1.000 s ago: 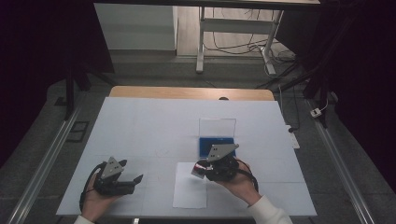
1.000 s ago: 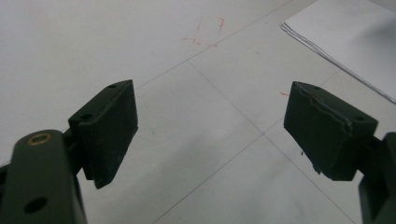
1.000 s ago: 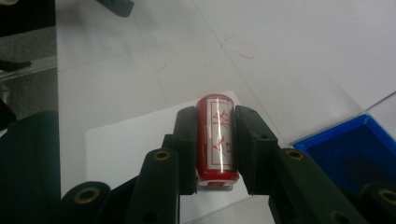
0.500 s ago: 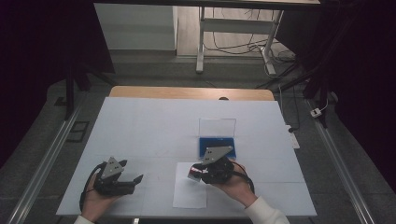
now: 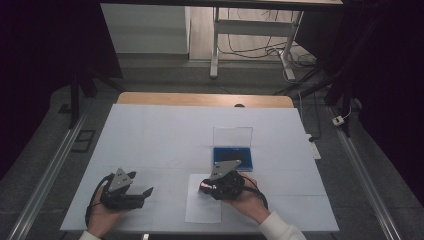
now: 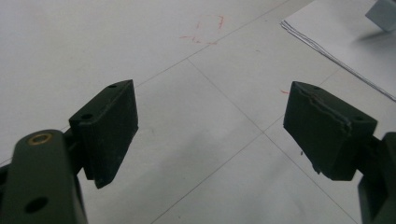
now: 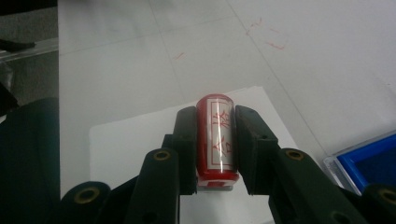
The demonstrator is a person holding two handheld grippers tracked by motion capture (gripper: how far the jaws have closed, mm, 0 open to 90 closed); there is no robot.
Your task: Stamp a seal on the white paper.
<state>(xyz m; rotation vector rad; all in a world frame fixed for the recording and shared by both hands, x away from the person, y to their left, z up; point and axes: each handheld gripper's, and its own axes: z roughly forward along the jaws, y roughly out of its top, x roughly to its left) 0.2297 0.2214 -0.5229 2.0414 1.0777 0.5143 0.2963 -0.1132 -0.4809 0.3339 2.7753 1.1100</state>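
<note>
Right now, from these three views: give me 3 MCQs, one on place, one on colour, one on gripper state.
1. Where does the sheet of paper lie?
A. under the right gripper
B. inside the blue tray
C. on the floor

2. What colour is the stamp?
A. green
B. red
C. yellow

3. How does the left gripper stand?
A. shut on the stamp
B. shut on the paper
C. open, nothing between its jaws

Answers:
1 A: the high view shows the right gripper over the sheet, near the blue tray.
2 B: the right gripper view shows a red barrel clamped between the jaws.
3 C: the left gripper view shows wide jaws over bare table.
</note>
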